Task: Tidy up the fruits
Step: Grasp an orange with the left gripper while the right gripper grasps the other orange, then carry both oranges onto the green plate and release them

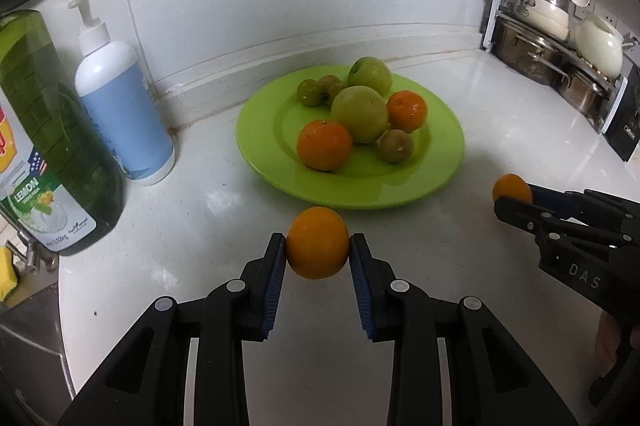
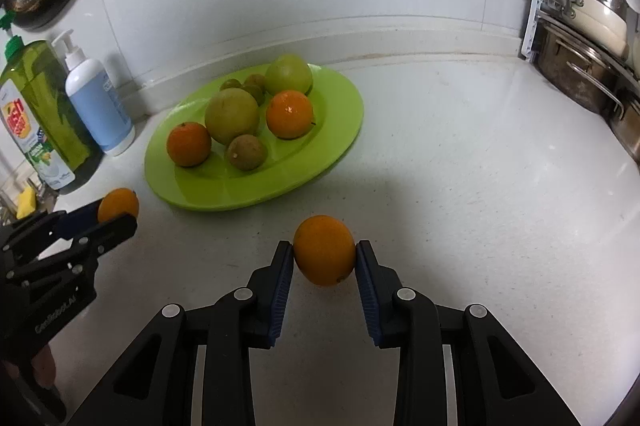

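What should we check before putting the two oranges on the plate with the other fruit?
1. Left tool squeezes its orange on both sides: ok.
2. Right tool squeezes its orange on both sides: ok.
3. Bare room at the plate's near edge: ok.
4. Both tools apart, not bumping: ok.
5. Fruit pile will stay put when nudged: cannot tell.
6. Soap bottle stands off the plate: ok.
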